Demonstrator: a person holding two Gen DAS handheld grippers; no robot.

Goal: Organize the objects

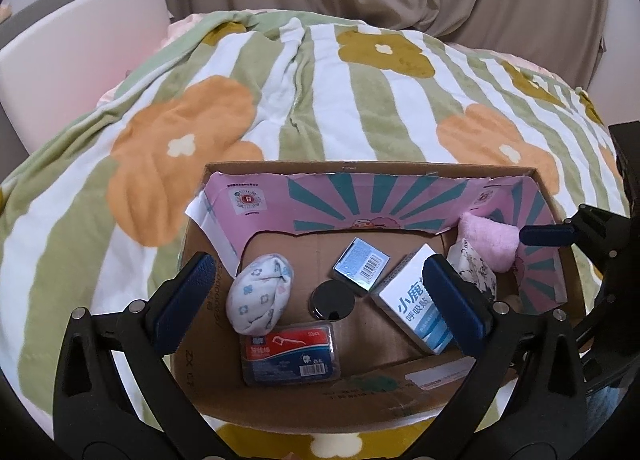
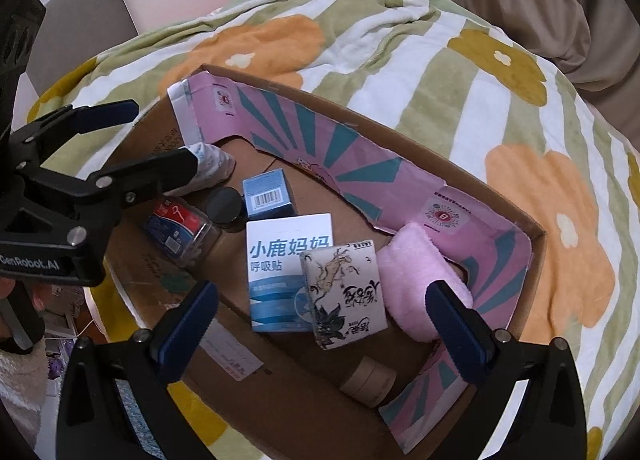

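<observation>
Both grippers, left [image 1: 320,292] and right [image 2: 322,324], hang wide open and empty over a cardboard box [image 2: 536,232] on a bed. A cardboard tube [image 2: 370,380] at 5 o'clock lies half hidden; bare floor at centre.

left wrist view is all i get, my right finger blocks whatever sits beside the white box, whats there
Observer: A tissue pack printed with ink-style drawings. It lies overlapping the right side of the white box.
Operator: ok and the near right corner of the carton, cant see it at all
Observer: A cardboard tube lies on its side on the floor of the carton, just in front of the tissue pack.
</observation>
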